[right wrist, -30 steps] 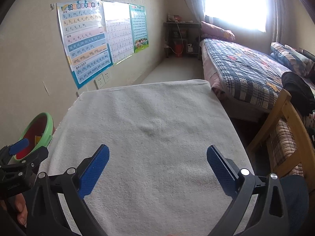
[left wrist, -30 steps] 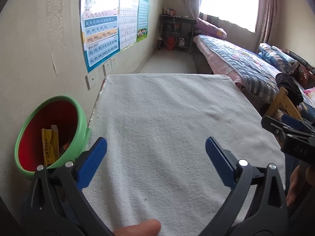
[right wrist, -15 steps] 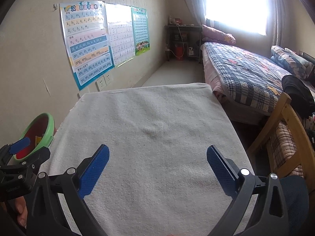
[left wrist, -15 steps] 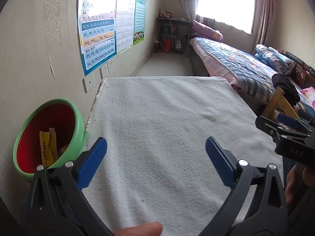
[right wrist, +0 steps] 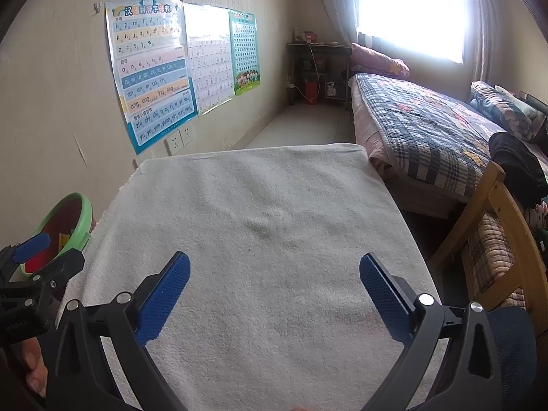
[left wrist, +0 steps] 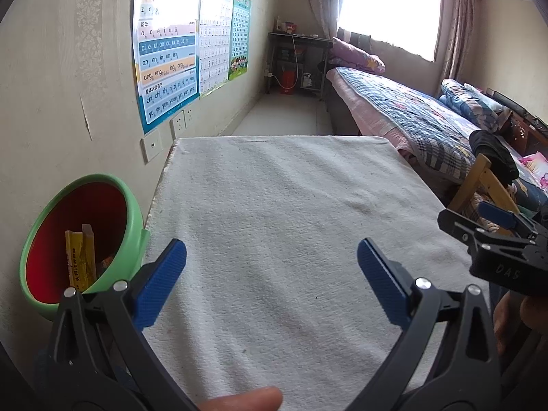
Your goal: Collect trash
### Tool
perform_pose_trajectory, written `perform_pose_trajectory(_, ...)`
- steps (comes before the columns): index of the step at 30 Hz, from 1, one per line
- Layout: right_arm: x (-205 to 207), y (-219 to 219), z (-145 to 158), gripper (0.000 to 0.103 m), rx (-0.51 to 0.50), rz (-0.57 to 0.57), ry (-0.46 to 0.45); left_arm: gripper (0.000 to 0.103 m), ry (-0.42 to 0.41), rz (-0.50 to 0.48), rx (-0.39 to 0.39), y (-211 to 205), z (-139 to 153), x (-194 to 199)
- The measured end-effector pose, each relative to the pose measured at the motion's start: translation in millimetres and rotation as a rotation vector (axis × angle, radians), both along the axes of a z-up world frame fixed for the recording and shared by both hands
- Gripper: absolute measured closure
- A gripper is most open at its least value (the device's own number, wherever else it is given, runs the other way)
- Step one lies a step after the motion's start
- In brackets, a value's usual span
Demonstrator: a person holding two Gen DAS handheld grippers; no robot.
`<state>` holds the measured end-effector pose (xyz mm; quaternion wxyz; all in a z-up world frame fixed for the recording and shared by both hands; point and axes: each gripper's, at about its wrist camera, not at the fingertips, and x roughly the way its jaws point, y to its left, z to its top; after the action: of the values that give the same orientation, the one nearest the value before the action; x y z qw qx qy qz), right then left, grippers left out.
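Note:
A green bin with a red inside point(left wrist: 132, 226) stands at the table's left edge against the wall; it also shows in the right wrist view point(right wrist: 84, 217). Yellow wrappers point(left wrist: 80, 260) lie inside it. My left gripper point(left wrist: 272, 267) is open and empty above the white cloth-covered table point(left wrist: 274, 205), just right of the bin. My right gripper point(right wrist: 274, 284) is open and empty over the same table point(right wrist: 267, 212). Each gripper shows at the edge of the other's view.
A wall with posters point(right wrist: 154, 68) and sockets runs along the left. A bed with a plaid quilt point(right wrist: 428, 126) lies to the right. A wooden chair point(right wrist: 496, 226) stands by the table's right edge.
Both grippers have tilted up and drawn back a little; the table's far edge sits lower in both views. Both stay open and empty.

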<state>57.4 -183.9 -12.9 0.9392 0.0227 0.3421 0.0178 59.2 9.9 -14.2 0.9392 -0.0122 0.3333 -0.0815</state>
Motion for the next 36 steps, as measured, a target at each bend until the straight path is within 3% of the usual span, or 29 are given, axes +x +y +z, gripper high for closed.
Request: perform_pose_trajectory(36, -1.4, 4.3, -4.7, 0.007, -0.029, 0.017, 0.012, 0.005, -0.008, 0.018, 0.009, -2.1, 1.1, 0.0)
